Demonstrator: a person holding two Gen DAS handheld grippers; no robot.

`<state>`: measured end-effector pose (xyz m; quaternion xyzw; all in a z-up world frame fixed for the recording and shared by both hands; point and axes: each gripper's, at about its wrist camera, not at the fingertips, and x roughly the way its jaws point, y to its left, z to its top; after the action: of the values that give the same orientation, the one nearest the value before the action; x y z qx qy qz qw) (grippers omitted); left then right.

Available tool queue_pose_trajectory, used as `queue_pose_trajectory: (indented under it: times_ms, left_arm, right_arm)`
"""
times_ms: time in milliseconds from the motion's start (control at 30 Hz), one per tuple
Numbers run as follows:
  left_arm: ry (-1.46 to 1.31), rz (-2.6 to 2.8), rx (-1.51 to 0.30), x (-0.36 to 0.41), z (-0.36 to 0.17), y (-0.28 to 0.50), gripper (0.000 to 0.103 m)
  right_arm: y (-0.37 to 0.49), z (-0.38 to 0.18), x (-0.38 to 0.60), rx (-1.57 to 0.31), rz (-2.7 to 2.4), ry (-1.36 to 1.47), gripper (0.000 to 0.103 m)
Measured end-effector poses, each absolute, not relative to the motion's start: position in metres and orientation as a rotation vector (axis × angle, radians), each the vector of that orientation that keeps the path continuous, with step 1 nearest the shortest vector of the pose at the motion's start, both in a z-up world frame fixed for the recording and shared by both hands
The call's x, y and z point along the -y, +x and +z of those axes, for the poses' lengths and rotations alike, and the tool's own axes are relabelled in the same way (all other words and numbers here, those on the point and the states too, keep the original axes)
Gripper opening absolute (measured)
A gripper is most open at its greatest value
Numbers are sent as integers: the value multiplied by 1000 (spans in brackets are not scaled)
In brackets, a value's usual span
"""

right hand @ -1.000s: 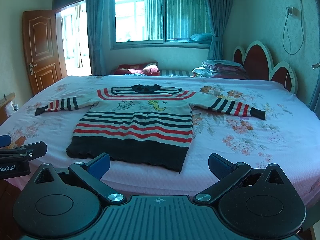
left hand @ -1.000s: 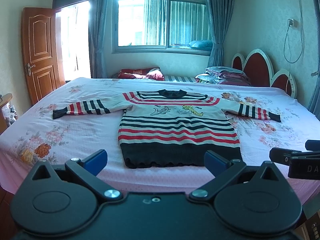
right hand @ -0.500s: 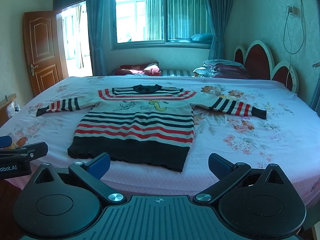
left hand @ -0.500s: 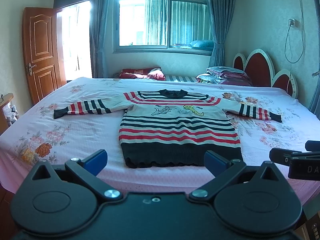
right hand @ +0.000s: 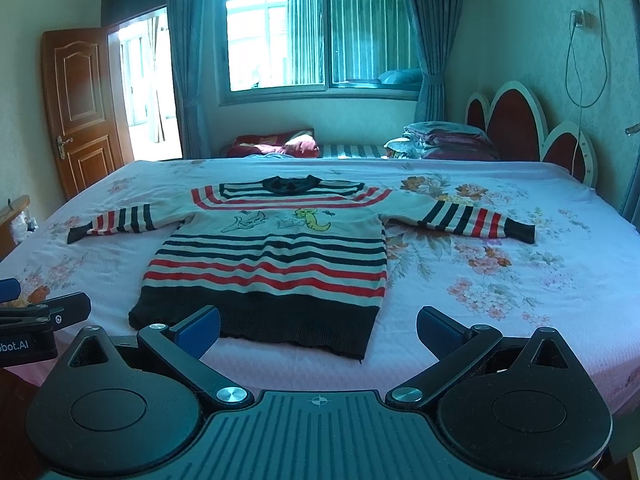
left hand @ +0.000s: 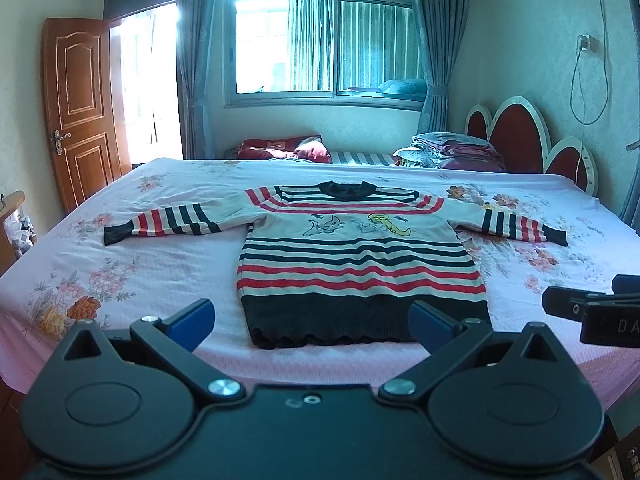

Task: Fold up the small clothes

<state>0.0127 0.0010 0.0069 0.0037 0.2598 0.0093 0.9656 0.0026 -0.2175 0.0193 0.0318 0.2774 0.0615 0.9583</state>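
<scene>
- the striped sweater (left hand: 356, 256) lies flat on the bed (left hand: 132, 248), front side up, with the dark collar (left hand: 347, 189) to the far side and the dark hem (left hand: 360, 320) near the front edge of the bed.
- both sleeves are spread out to the sides; the left sleeve (left hand: 168, 222) and the right sleeve (left hand: 516, 226) each end in a dark cuff.
- on the chest there are two small cartoon figures, one bluish and one yellow (left hand: 390, 224).
- the left gripper (left hand: 310, 318) is in front of the bed, its two blue-padded fingers wide apart, with nothing between them; it does not touch the sweater.
- the right gripper (right hand: 318, 326) is also before the front edge of the bed, fingers wide apart and holding nothing; the hem of the sweater is seen between its fingers but apart from them.
- in the left wrist view a part of the right gripper shows at the right edge; in the right wrist view a part of the left gripper shows at the left edge.
- the bed has a pink sheet with flower print and a red and white headboard (left hand: 532, 140) at the right side.
- folded bedding (left hand: 456, 150) is piled near the headboard, and a red pillow (left hand: 284, 148) lies behind the bed under the window (left hand: 324, 40).
- a brown wooden door (left hand: 78, 108) stands open at the left.
</scene>
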Motion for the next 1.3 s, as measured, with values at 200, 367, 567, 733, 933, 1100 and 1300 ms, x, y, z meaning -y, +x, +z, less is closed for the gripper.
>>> queue_pose_trajectory:
  times_ms: [200,367,567,733,933,1100,1300]
  left_arm:
    - [16,26,-530,-4,4,45,103]
    - [21,18,-528,-4,-1,83,103]
    - [21,6,-528,-9,-3,136,103]
    - [3,15,-511,-18,1,174,103]
    - [81,7,-498,-22,-2,214,103]
    - [90,-21,-534,-19,-11,238,103]
    - [114,-8,-563,-5,-27,266,103]
  right_arm:
    - [30,18,219,-562,100,65,103]
    - [62,10,219,-574,79,62,103]
    - [107,7,215,-573,45,79,103]
    - [142,5,213,-567,8,110,103]
    - [179,1,215,-568,-49,137,103]
    - [203,-4,228,-590,-95,137,103]
    - [238,-13,258,-604,-138,142,103]
